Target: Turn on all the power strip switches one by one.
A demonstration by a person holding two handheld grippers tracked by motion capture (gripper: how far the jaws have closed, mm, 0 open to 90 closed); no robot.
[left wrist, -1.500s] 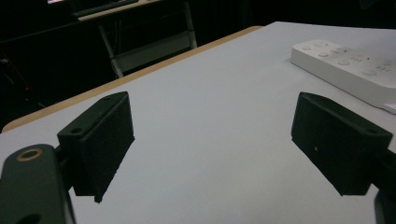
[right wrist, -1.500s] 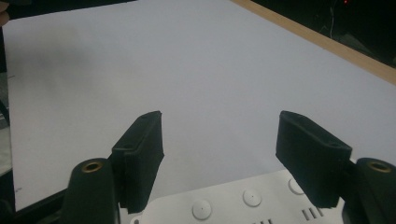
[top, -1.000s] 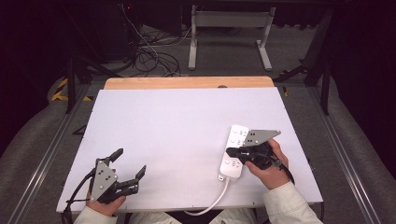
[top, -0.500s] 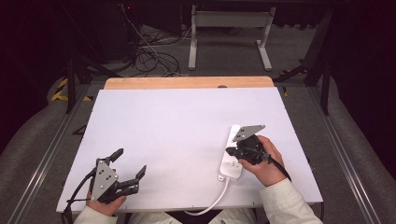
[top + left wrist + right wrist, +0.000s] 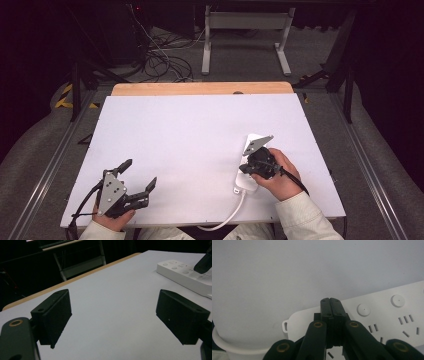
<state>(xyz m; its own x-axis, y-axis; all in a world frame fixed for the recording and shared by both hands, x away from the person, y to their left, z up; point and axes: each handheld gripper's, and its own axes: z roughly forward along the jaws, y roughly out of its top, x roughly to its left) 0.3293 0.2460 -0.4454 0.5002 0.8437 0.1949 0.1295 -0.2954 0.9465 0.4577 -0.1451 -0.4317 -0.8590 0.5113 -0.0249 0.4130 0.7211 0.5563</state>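
Note:
A white power strip (image 5: 244, 179) lies on the right half of the white table (image 5: 190, 140), its cord (image 5: 225, 220) running off the near edge. My right gripper (image 5: 243, 169) hovers just over the strip, jaws shut with nothing between them. In the right gripper view the shut tips (image 5: 330, 301) point at the strip's cord end (image 5: 297, 322), beside its round buttons (image 5: 363, 309); whether they touch it I cannot tell. My left gripper (image 5: 140, 173) rests at the near left corner, open and empty. In the left gripper view its open tips (image 5: 112, 312) frame bare table, with the strip (image 5: 185, 275) far off.
A wooden strip (image 5: 200, 88) borders the table's far edge. Beyond it stand a metal frame (image 5: 245, 35) and loose cables (image 5: 160, 60) on the floor. Metal rails (image 5: 50, 165) run along both sides of the table.
My right gripper has shifted left and slightly lower over the power strip, its jaws staying shut. The left gripper has kept still.

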